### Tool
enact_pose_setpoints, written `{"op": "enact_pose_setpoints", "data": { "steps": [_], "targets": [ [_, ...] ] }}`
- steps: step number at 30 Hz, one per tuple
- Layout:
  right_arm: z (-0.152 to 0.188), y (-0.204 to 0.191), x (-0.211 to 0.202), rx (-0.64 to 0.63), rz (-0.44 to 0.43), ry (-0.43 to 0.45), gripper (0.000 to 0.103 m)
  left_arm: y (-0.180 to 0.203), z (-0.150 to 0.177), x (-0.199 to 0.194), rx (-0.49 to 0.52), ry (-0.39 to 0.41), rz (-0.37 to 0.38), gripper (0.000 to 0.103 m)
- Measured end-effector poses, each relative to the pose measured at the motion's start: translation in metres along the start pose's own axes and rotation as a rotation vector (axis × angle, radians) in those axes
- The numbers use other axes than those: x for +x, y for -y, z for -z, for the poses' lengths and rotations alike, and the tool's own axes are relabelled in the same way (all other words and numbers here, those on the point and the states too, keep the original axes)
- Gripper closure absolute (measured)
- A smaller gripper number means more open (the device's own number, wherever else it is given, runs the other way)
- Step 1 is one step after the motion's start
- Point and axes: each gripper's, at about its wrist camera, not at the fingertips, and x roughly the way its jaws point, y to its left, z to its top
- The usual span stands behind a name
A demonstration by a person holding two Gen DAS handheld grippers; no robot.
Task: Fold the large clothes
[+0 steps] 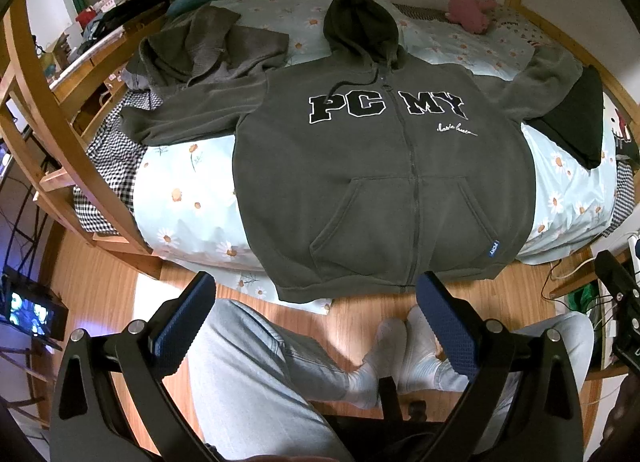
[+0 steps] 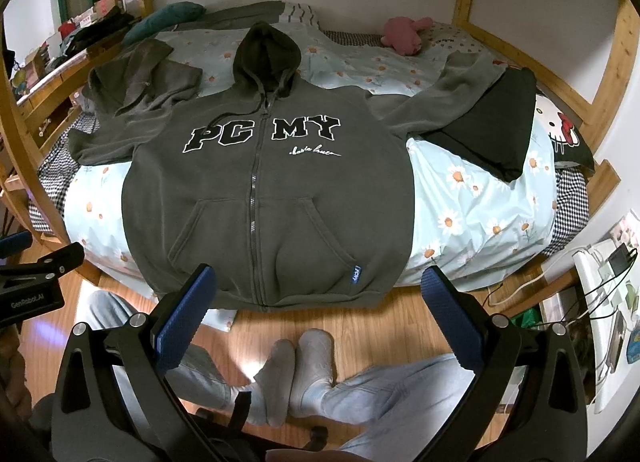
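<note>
A dark olive zip hoodie [image 1: 384, 190] with "PC MY" lettering lies flat, front up, on the bed, with its hood toward the wall and both sleeves spread out; it also shows in the right wrist view [image 2: 268, 190]. Its hem hangs over the bed's near edge. My left gripper [image 1: 316, 302] is open and empty, held above the floor just short of the hem. My right gripper [image 2: 318, 294] is open and empty, also just short of the hem.
A crumpled grey garment [image 1: 208, 50] lies at the bed's back left, a black folded garment [image 1: 576, 118] at the right by the sleeve end. A pink plush [image 1: 472, 12] sits by the wall. Wooden bed posts [image 1: 44, 110] stand left. The person's legs and socked feet [image 1: 400, 358] are below.
</note>
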Motion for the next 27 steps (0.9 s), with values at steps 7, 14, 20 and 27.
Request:
{"op": "enact_pose_setpoints", "data": {
  "steps": [7, 14, 20, 27],
  "targets": [
    [0.0000, -0.0001, 0.0004, 0.000, 0.002, 0.000, 0.003, 0.0001, 0.0003, -0.0002, -0.001, 0.002, -0.002, 0.005],
    [0.0005, 0.0003, 0.0000, 0.001, -0.001, 0.000, 0.003, 0.0000, 0.0009, -0.0009, -0.002, 0.001, -0.001, 0.005],
    [0.0010, 0.0002, 0.0000, 0.000, -0.001, 0.002, 0.003, 0.0004, 0.0011, -0.0014, 0.003, 0.000, 0.001, 0.005],
    [0.0053, 0.0042, -0.0024, 0.007, 0.004, -0.002, 0.003, 0.0000, 0.0019, 0.0005, 0.008, 0.001, -0.006, 0.005]
  ]
}}
